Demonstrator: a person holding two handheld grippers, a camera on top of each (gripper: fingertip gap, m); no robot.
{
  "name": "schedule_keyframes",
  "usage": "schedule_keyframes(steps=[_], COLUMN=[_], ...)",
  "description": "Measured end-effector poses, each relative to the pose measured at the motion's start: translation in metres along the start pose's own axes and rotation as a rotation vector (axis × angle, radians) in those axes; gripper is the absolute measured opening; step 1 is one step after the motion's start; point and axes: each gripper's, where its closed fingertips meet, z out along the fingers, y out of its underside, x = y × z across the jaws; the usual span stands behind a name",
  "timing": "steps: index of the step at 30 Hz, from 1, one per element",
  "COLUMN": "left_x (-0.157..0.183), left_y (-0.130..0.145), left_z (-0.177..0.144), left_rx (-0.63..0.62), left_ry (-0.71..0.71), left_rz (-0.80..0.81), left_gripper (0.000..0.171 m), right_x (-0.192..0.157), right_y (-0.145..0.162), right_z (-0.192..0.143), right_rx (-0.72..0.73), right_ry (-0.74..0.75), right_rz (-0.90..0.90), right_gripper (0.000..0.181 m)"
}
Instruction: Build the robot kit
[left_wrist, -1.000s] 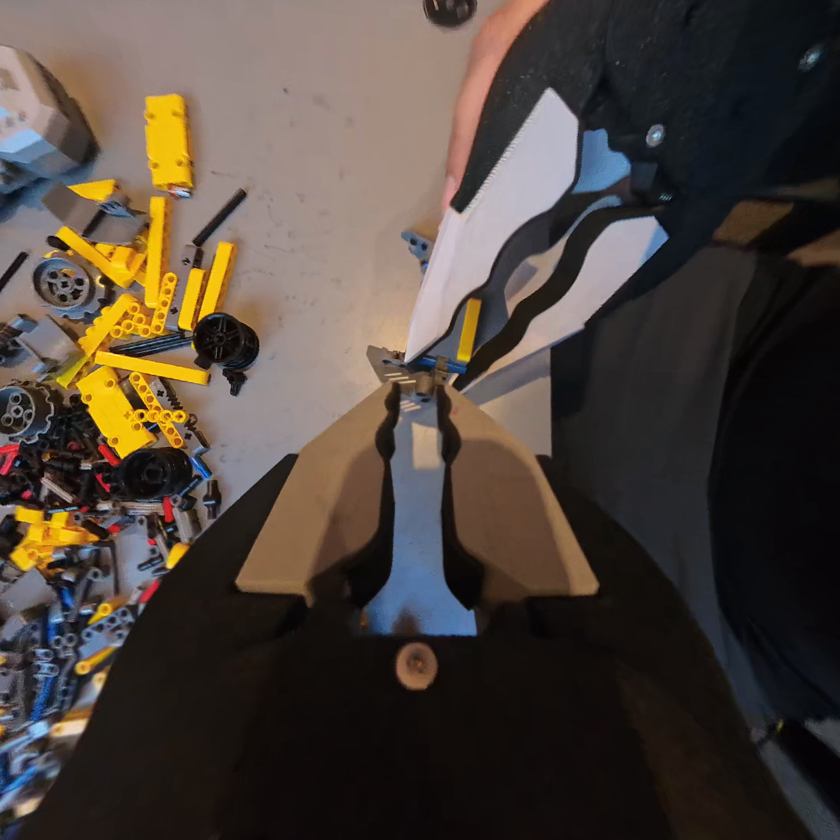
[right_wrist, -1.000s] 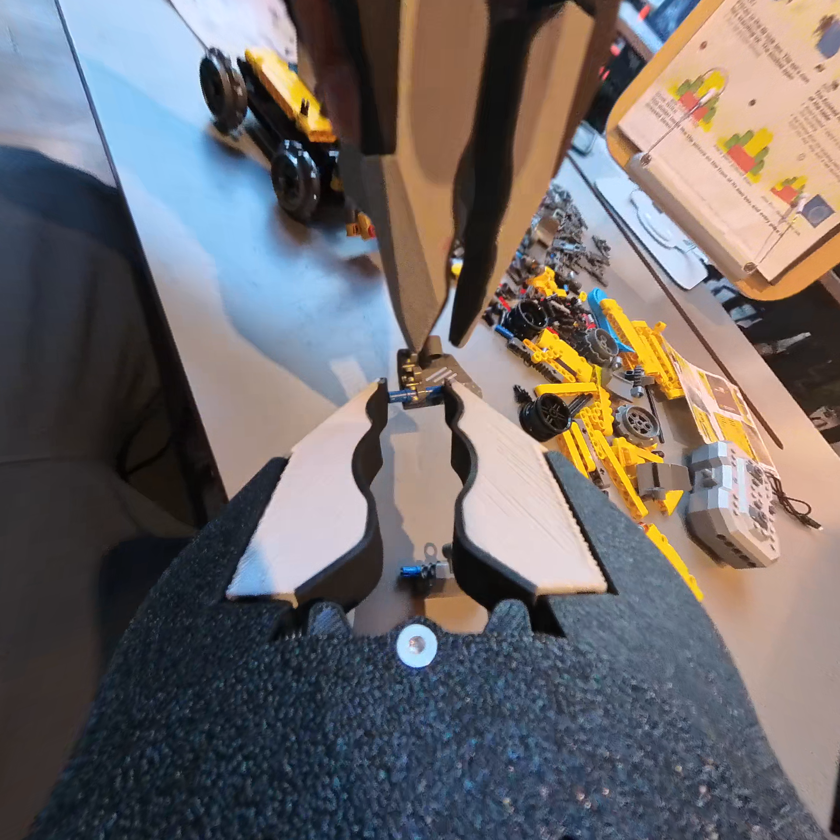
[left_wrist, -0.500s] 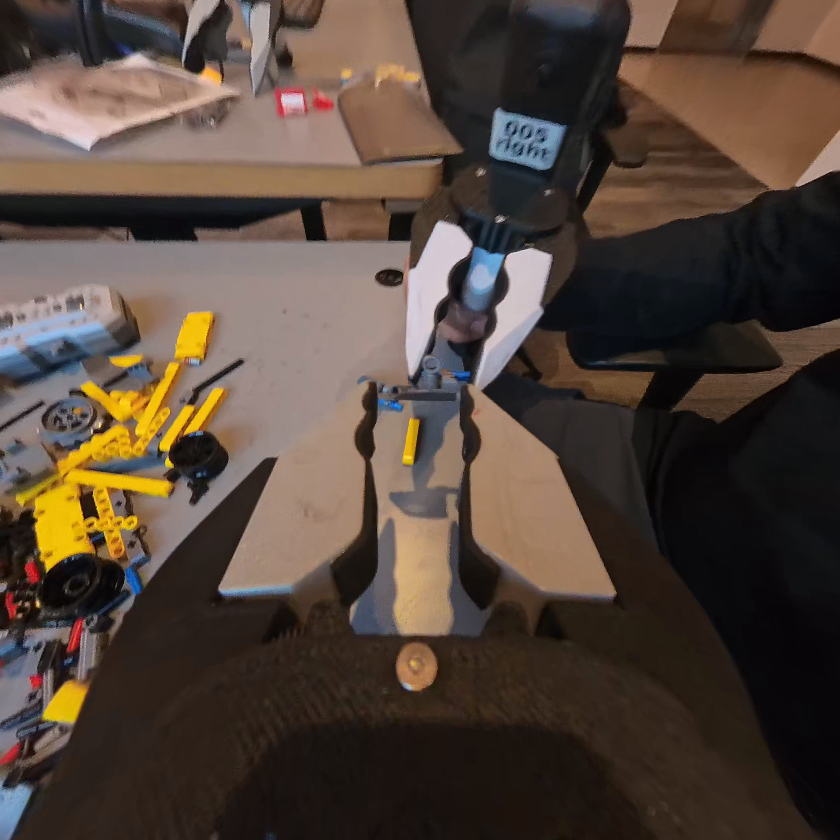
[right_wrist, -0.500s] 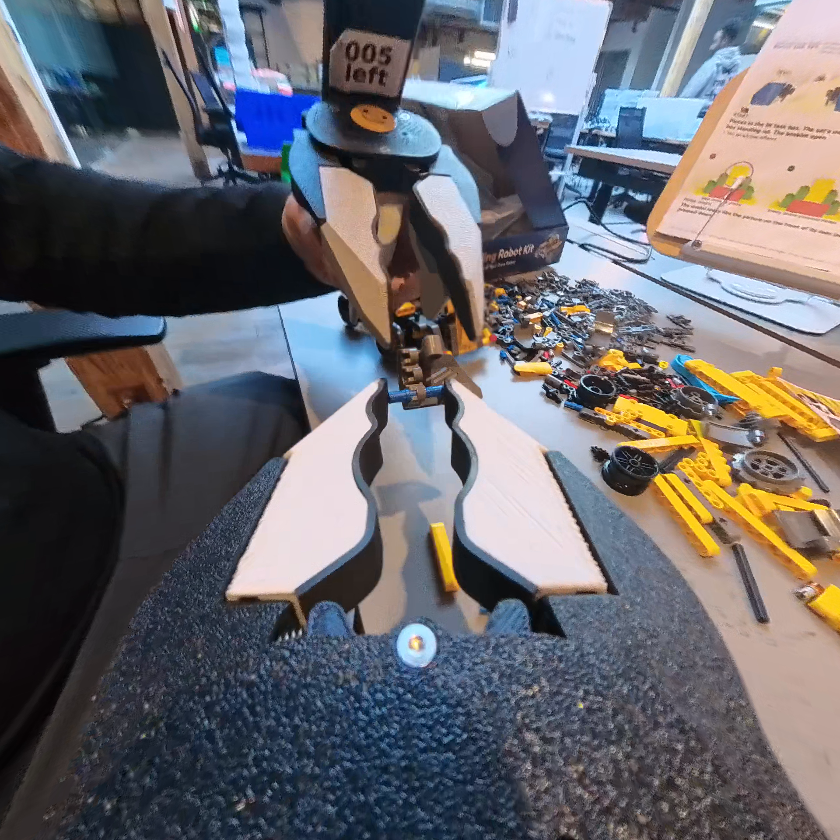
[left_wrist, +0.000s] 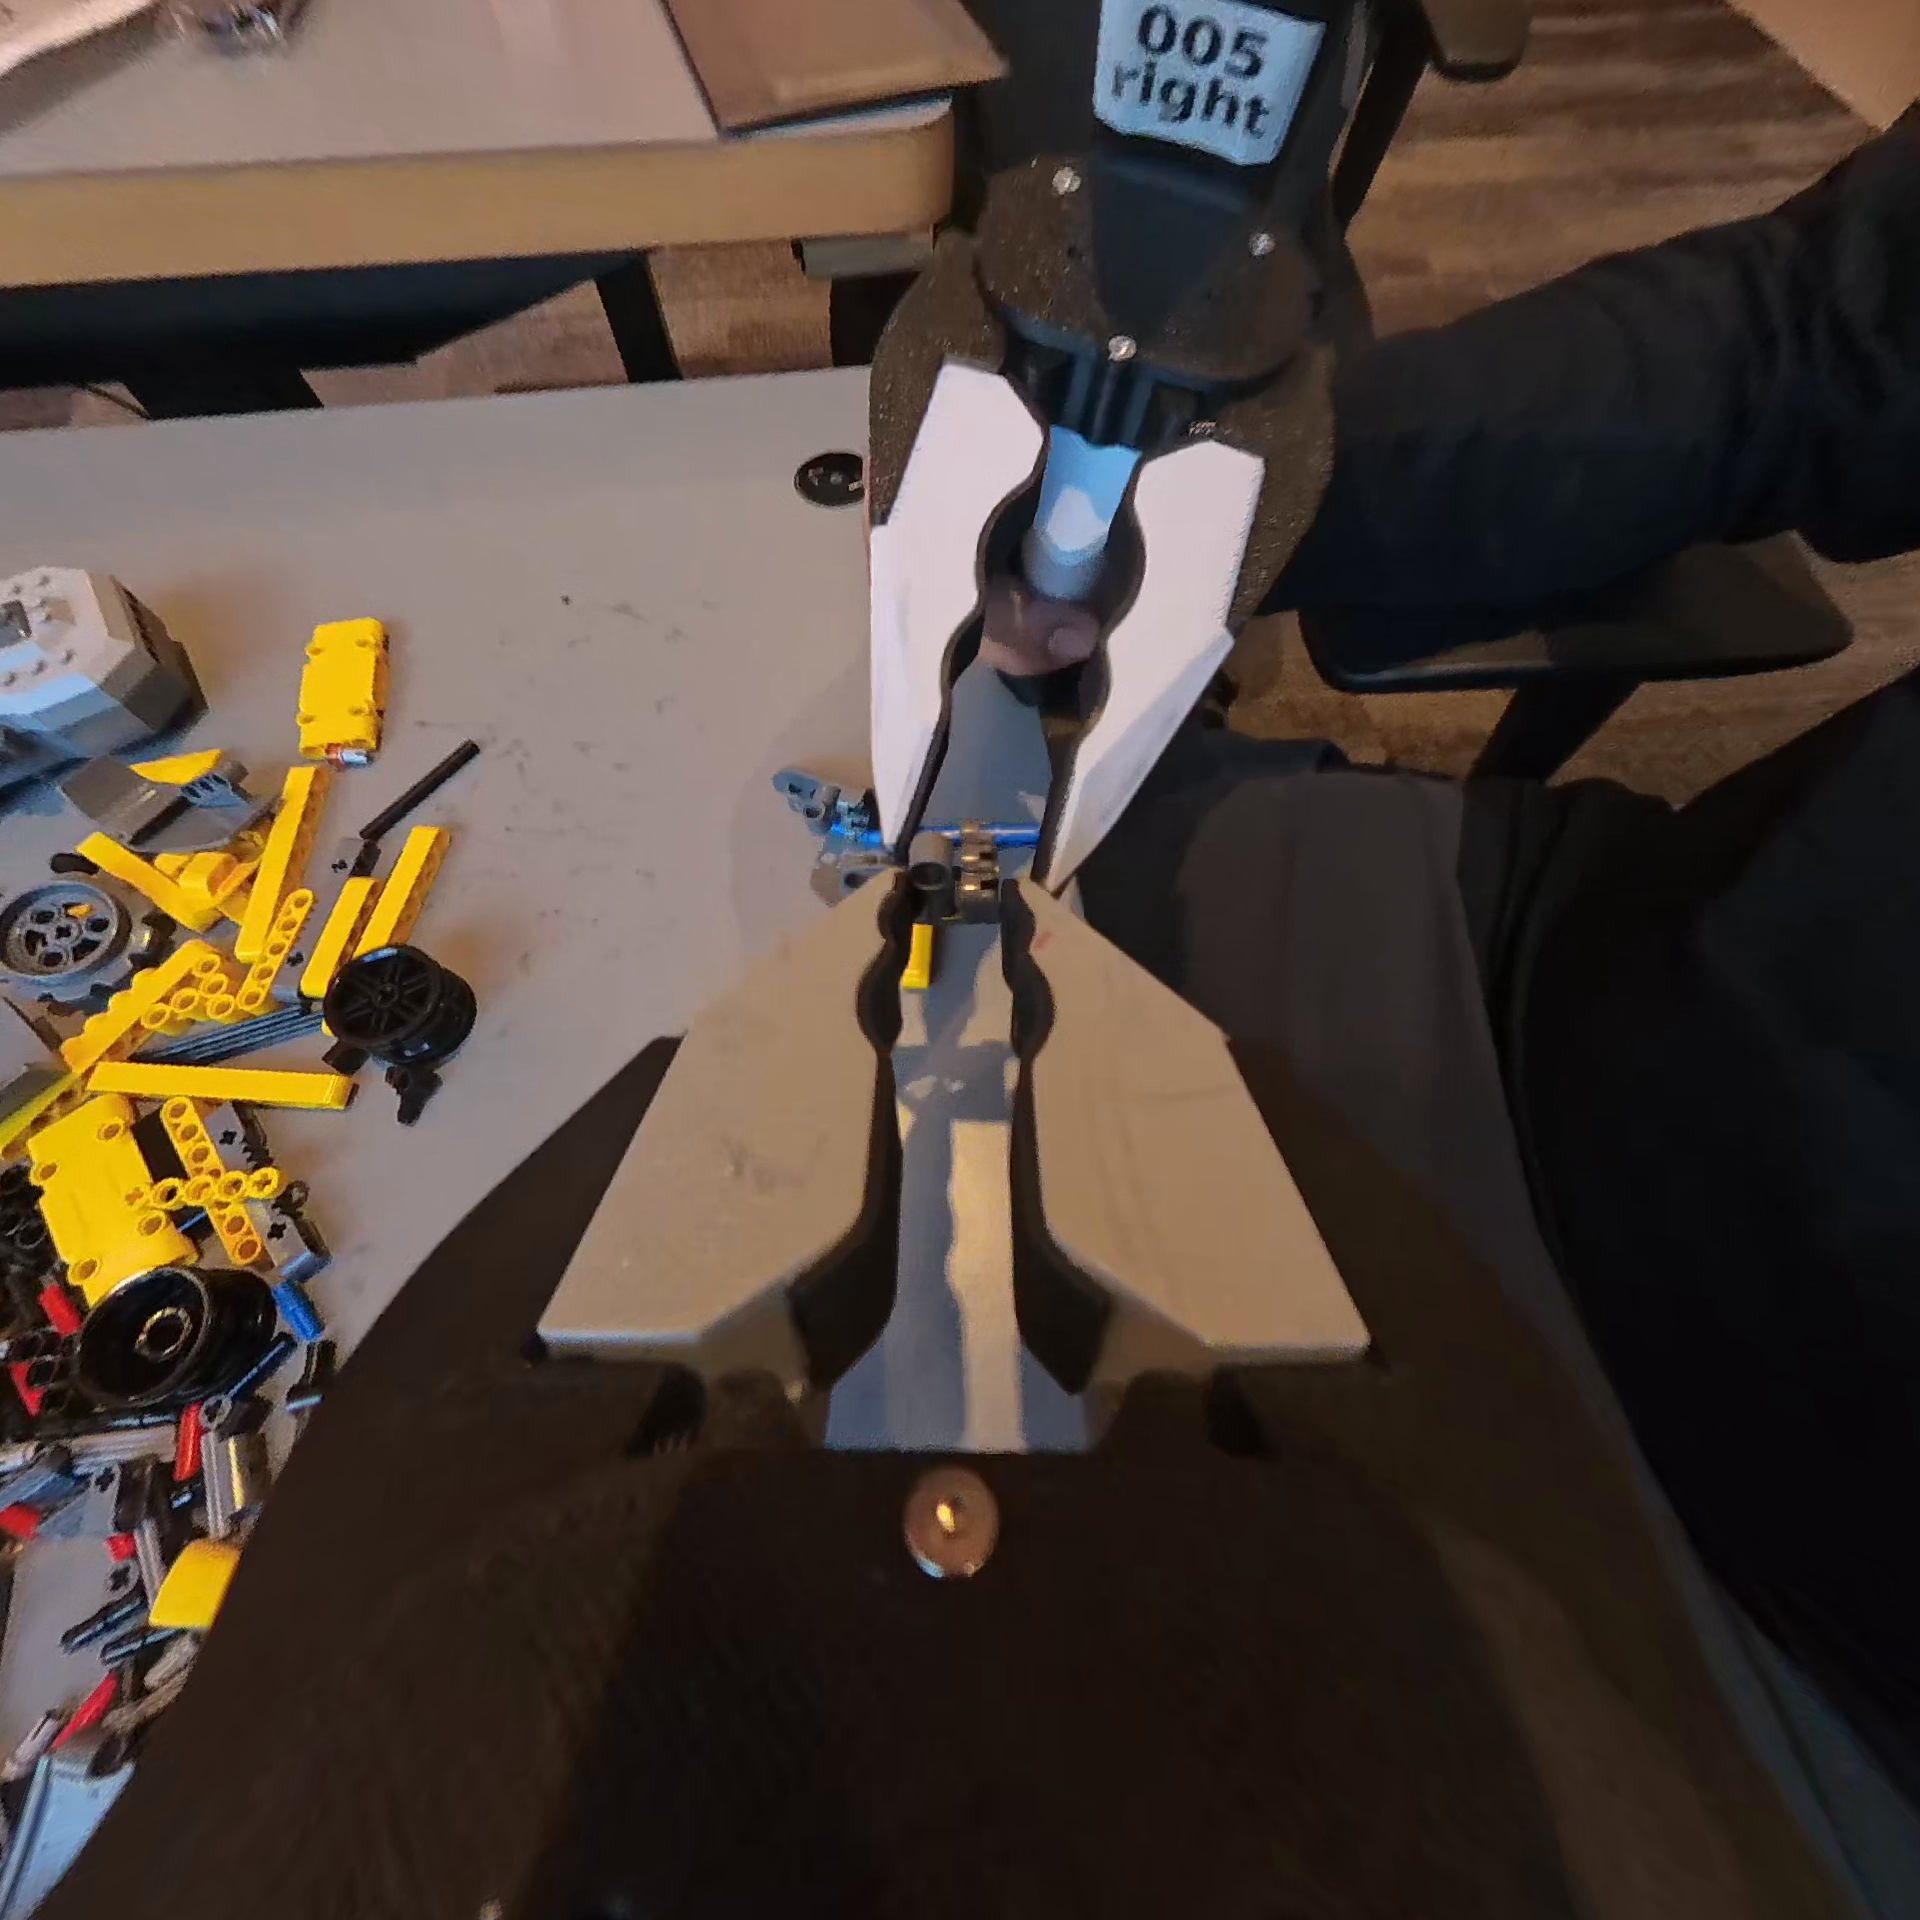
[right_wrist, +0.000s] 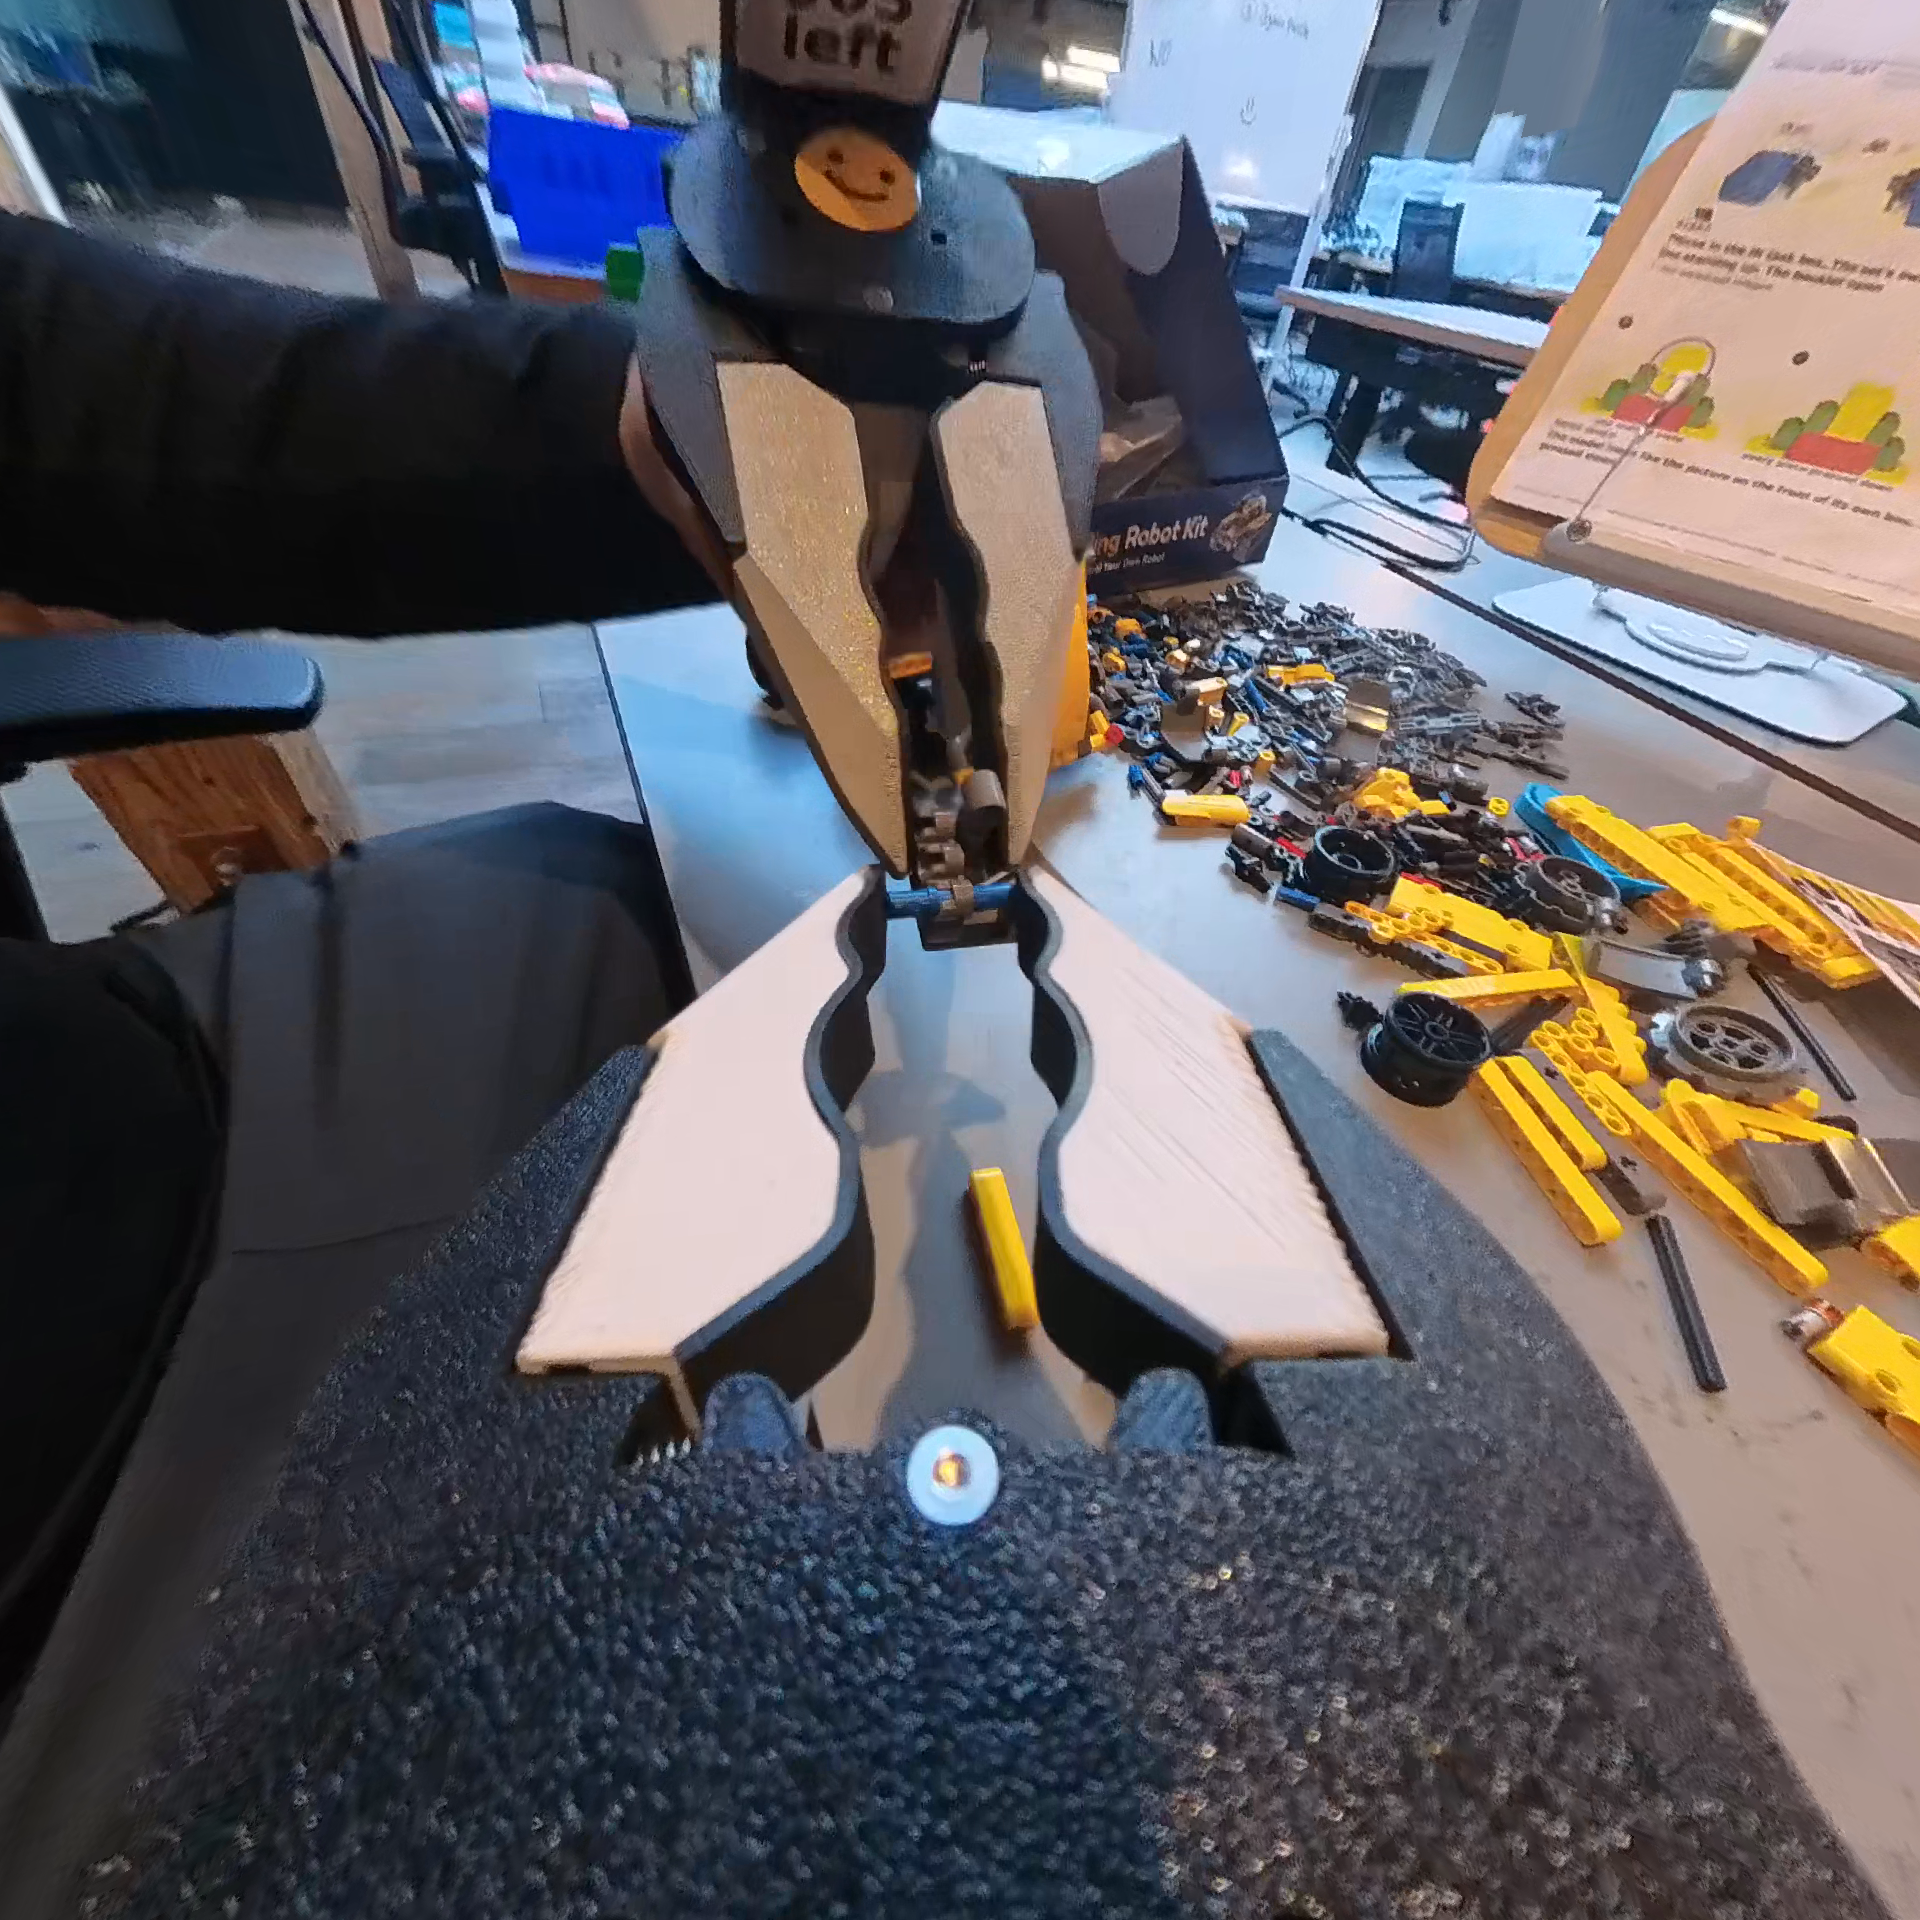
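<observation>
My left gripper (left_wrist: 951, 902) is shut on a small dark grey connector assembly (left_wrist: 954, 881), held above the table's near edge. My right gripper (right_wrist: 951, 902) faces it tip to tip and is shut on a blue axle (right_wrist: 920, 900) that runs through that assembly. The right gripper shows opposite in the left wrist view (left_wrist: 977, 847). The left gripper hangs from above in the right wrist view (right_wrist: 951, 847). A short yellow beam (right_wrist: 1003, 1262) lies on the grey table (left_wrist: 623, 623) below them. It also shows in the left wrist view (left_wrist: 916, 961).
A small grey and blue assembly (left_wrist: 831, 821) lies beside the right gripper's tips. Yellow beams (left_wrist: 260, 935), black wheels (left_wrist: 400, 1003) and a grey hub (left_wrist: 73, 665) crowd the left. A kit box (right_wrist: 1174, 416) and a booklet on a stand (right_wrist: 1714, 364) stand behind. The person's lap (left_wrist: 1351, 1039) adjoins the table edge. Both grippers' tips are close together, under 4 cm apart.
Both grippers have tilted up from looking down at the table to a more level view. They have stayed tip to tip on the same small assembly and now face each other closer.
</observation>
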Motion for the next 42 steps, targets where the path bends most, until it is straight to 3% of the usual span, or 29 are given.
schedule_keyframes(steps=[4,9,13,16,24,29,42], left_x=[-0.016,-0.032,-0.038,-0.042,-0.048,-0.044,-0.042], left_y=[0.024,0.063,0.077,0.084,0.073,0.061,0.063], left_z=[0.003,0.007,0.013,0.022,0.041,0.049,0.059], left_rx=[-0.208,-0.586,-0.767,-0.848,-0.809,-0.648,-0.625], left_ry=[-0.074,-0.102,-0.046,-0.023,-0.003,0.010,-0.019], left_rz=[0.035,0.167,0.226,0.270,0.285,0.244,0.192], left_gripper=[0.014,0.015,0.015,0.015,0.015,0.015,0.015], right_x=[0.007,0.046,0.053,0.051,0.057,0.057,0.048], right_y=[0.018,0.046,0.067,0.083,0.098,0.102,0.101], right_z=[-0.004,-0.053,-0.071,-0.065,-0.048,-0.046,-0.028], right_rx=[-0.172,-0.386,-0.414,-0.479,-0.531,-0.543,-0.565], right_ry=[0.039,0.166,0.175,0.168,0.128,0.090,-0.011], right_rz=[-0.069,-0.050,0.102,0.085,0.055,0.057,-0.036], right_gripper=[0.034,0.039,0.044,0.047,0.048,0.038,0.036])
